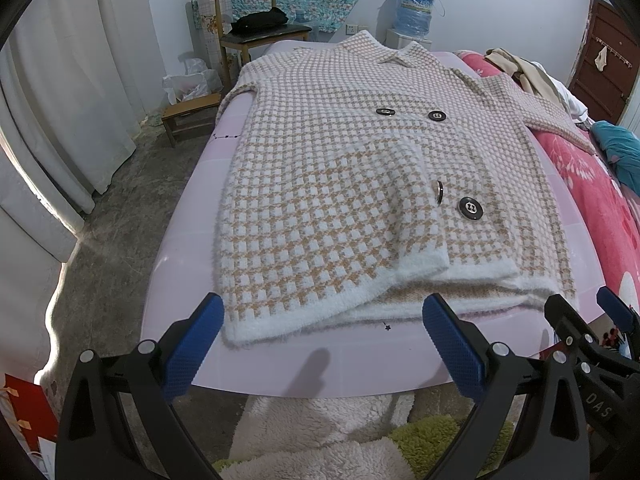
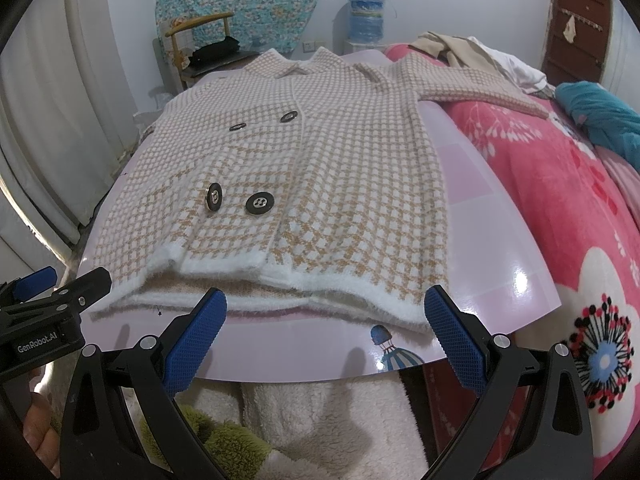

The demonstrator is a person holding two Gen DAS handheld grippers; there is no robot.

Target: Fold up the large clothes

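Note:
A fuzzy tan-and-white houndstooth coat [image 1: 360, 184] [image 2: 320, 176] with large black buttons [image 1: 471, 208] lies flat, front up, on a glossy pink board [image 1: 328, 364] [image 2: 500, 272]. Its white hem faces me; one sleeve [image 1: 540, 108] [image 2: 472, 84] stretches right onto the red blanket. My left gripper [image 1: 320, 344] hovers open just short of the hem's left half, holding nothing. My right gripper [image 2: 324, 340] is open too, in front of the hem's right half, empty. The right gripper's fingers [image 1: 576, 328] show at the left wrist view's right edge.
A red floral blanket [image 2: 560, 208] with piled clothes [image 2: 480, 56] lies to the right. A wooden chair [image 1: 256, 36], a low stool [image 1: 188, 116] and white curtains [image 1: 60, 120] stand at the left. A water jug [image 1: 414, 8] sits at the back; a shaggy rug [image 1: 320, 428] lies below the board's edge.

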